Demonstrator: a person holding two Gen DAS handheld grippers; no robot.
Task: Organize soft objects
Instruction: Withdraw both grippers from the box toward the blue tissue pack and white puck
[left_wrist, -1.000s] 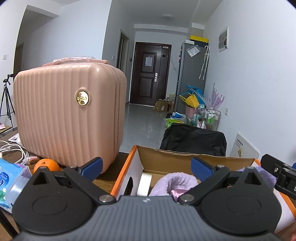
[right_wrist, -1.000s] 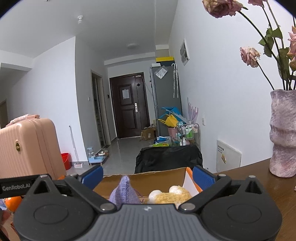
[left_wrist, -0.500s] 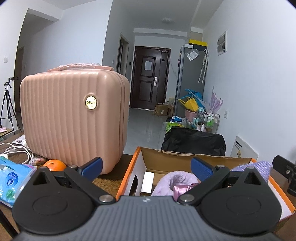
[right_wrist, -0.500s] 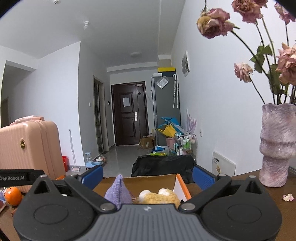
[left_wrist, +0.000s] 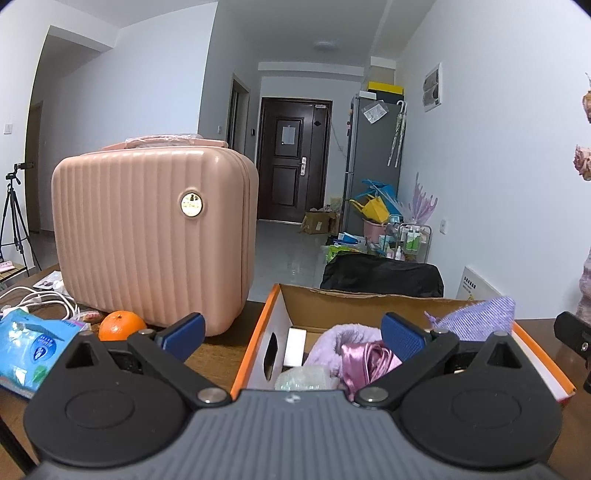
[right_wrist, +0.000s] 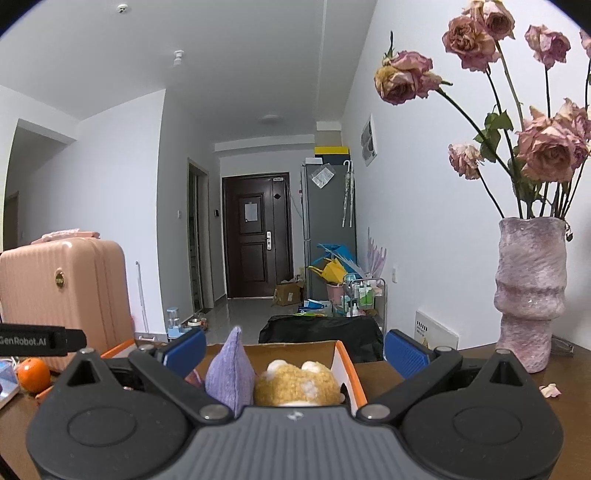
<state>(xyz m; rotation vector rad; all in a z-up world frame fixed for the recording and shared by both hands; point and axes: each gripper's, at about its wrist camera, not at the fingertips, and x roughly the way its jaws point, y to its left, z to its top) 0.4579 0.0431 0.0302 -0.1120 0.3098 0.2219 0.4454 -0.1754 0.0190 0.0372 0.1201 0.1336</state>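
Observation:
An open cardboard box with orange rims (left_wrist: 280, 295) stands on the wooden table and holds soft things: a lilac fluffy piece (left_wrist: 340, 341), a pink satin piece (left_wrist: 369, 360), a purple knitted cloth (left_wrist: 476, 315) and a clear bubble pack (left_wrist: 303, 378). In the right wrist view the box (right_wrist: 347, 365) holds the purple cloth (right_wrist: 229, 373) and a tan plush toy (right_wrist: 295, 384). My left gripper (left_wrist: 291, 334) is open and empty, in front of the box's left end. My right gripper (right_wrist: 295, 349) is open and empty, in front of the box's right end.
A pink ribbed case (left_wrist: 155, 236) stands left of the box, with an orange (left_wrist: 120, 325), a blue tissue pack (left_wrist: 33, 347) and white cables (left_wrist: 33, 301) beside it. A vase of dried roses (right_wrist: 530, 291) stands on the table at the right.
Both grippers have drawn back and risen from the box, so more of the box and table shows. Both stay open and empty.

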